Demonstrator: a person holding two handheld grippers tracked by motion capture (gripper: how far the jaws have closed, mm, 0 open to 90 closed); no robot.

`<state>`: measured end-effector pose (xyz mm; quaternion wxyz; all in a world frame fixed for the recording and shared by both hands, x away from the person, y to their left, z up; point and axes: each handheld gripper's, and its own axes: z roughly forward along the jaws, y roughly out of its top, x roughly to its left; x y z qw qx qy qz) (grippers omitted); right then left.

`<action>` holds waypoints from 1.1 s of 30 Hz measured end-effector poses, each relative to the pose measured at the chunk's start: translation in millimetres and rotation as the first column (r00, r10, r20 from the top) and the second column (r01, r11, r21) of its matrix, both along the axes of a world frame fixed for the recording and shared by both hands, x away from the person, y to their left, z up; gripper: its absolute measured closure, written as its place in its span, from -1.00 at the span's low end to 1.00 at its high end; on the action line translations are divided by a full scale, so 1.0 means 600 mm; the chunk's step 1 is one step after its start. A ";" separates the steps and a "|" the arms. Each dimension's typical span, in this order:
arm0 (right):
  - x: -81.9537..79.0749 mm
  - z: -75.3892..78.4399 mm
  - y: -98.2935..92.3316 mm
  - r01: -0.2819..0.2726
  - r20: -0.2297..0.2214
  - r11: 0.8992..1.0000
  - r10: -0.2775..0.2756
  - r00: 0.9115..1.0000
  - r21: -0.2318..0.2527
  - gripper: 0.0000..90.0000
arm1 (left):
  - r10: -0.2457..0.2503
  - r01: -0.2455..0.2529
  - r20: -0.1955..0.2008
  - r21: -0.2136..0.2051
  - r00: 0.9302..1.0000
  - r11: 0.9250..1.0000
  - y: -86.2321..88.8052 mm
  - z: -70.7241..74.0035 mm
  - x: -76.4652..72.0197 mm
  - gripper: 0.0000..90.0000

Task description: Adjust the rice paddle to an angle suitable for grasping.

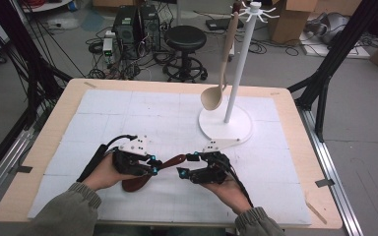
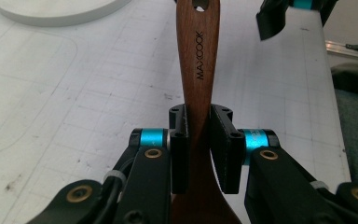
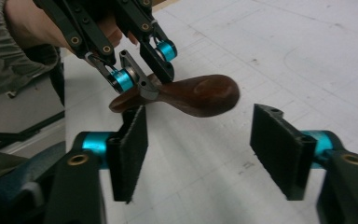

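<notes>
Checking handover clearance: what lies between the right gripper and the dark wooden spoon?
Nothing: bare white mat separates the open right gripper from the dark wooden spoon, per the right gripper view.

Near the table's (image 1: 49,142) front edge, about midway along it, the left gripper (image 1: 153,165) and right gripper (image 1: 181,172) face each other, the left gripper on the left. A wooden spoon (image 1: 170,162) lies between them, its handle running toward the right gripper. Behind them, toward the back right corner, a stand (image 1: 225,125) rests on the table; a ladle (image 1: 215,93) hangs from it on its left side
</notes>
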<state>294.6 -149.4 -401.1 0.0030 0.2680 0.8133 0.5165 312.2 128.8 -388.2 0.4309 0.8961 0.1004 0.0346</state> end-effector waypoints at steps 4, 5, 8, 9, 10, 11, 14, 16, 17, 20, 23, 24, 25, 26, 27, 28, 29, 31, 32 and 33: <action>0.004 -0.003 0.006 -0.010 -0.037 1.000 0.011 0.999 0.020 -0.04 | 0.004 -0.004 0.009 -0.002 1.000 1.000 -0.006 0.003 -0.002 0.74; 0.004 -0.003 0.007 -0.010 -0.036 1.000 0.010 0.999 0.021 -0.01 | 0.003 -0.003 0.009 -0.006 1.000 1.000 -0.008 0.004 -0.002 0.74; 0.004 -0.003 0.009 -0.007 -0.040 0.999 0.008 0.999 0.032 0.06 | 0.002 -0.002 0.013 -0.018 1.000 1.000 -0.013 0.006 -0.005 0.74; 0.004 -0.003 0.009 -0.005 -0.043 0.999 0.006 0.999 0.037 0.07 | -0.001 0.001 0.013 -0.020 1.000 1.000 -0.015 0.006 -0.006 0.74; 0.004 -0.002 0.008 -0.004 -0.041 0.999 0.005 0.999 0.040 0.10 | -0.005 0.005 0.014 -0.020 1.000 1.000 -0.017 0.007 -0.007 0.74; 0.004 -0.002 0.008 -0.002 -0.038 0.999 0.004 0.999 0.041 0.13 | -0.006 0.006 0.014 -0.020 1.000 1.000 -0.019 0.007 -0.008 0.74; 0.004 -0.001 0.005 0.009 -0.052 0.998 -0.006 0.999 0.054 0.24 | -0.011 0.011 0.010 -0.020 1.000 1.000 -0.023 0.005 -0.009 0.74; 0.003 0.000 0.004 0.015 -0.058 0.998 -0.012 0.998 0.054 0.31 | -0.012 0.012 0.007 -0.017 1.000 1.000 -0.024 0.004 -0.009 0.74; 0.003 -0.001 0.004 0.014 -0.055 0.999 -0.011 0.998 0.049 0.33 | -0.013 0.014 0.007 -0.022 1.000 1.000 -0.024 0.004 -0.009 0.74; 0.002 0.000 0.004 0.010 -0.057 0.999 -0.008 0.998 0.049 0.36 | -0.019 0.020 0.006 -0.021 1.000 1.000 -0.023 0.005 -0.010 0.74; 0.001 0.001 0.005 0.001 -0.054 0.998 0.003 0.999 0.060 0.37 | -0.023 0.023 -0.012 -0.027 1.000 0.999 -0.020 0.006 -0.009 0.72; 0.001 0.001 0.005 -0.002 -0.055 0.998 0.005 0.998 0.061 0.38 | -0.025 0.024 -0.023 -0.022 0.999 0.999 -0.018 0.007 -0.008 0.71; 0.000 0.001 0.005 -0.003 -0.051 0.998 0.007 0.999 0.063 0.38 | -0.028 0.027 -0.035 -0.027 0.999 0.999 -0.017 0.006 -0.007 0.69; 0.000 0.002 0.005 -0.004 -0.050 0.998 0.007 0.999 0.063 0.38 | -0.031 0.030 -0.043 -0.026 0.999 0.999 -0.016 0.005 -0.007 0.63; 0.000 0.002 0.005 -0.005 -0.050 0.998 0.008 0.999 0.064 0.38 | -0.033 0.032 -0.043 -0.024 0.999 0.999 -0.016 0.004 -0.008 0.60; 0.000 0.002 0.005 -0.004 -0.053 0.998 0.008 0.999 0.067 0.39 | -0.033 0.032 -0.045 -0.017 0.998 0.999 -0.015 0.003 -0.008 0.58; 0.000 0.002 0.005 -0.007 -0.056 0.998 0.011 0.998 0.069 0.40 | -0.031 0.030 -0.054 -0.014 0.998 0.999 -0.014 0.002 -0.008 0.56; 0.000 0.002 0.005 -0.009 -0.053 0.997 0.013 0.998 0.071 0.41 | -0.028 0.027 -0.068 -0.009 0.997 1.000 -0.011 -0.002 -0.005 0.49; -0.001 0.002 0.006 -0.008 -0.054 0.997 0.012 0.998 0.075 0.41 | -0.023 0.022 -0.074 -0.009 0.997 1.000 -0.010 -0.004 -0.003 0.47; 0.000 0.002 0.005 -0.011 -0.055 0.997 0.016 0.998 0.077 0.42 | -0.021 0.021 -0.085 -0.006 0.996 1.000 -0.008 -0.005 -0.001 0.44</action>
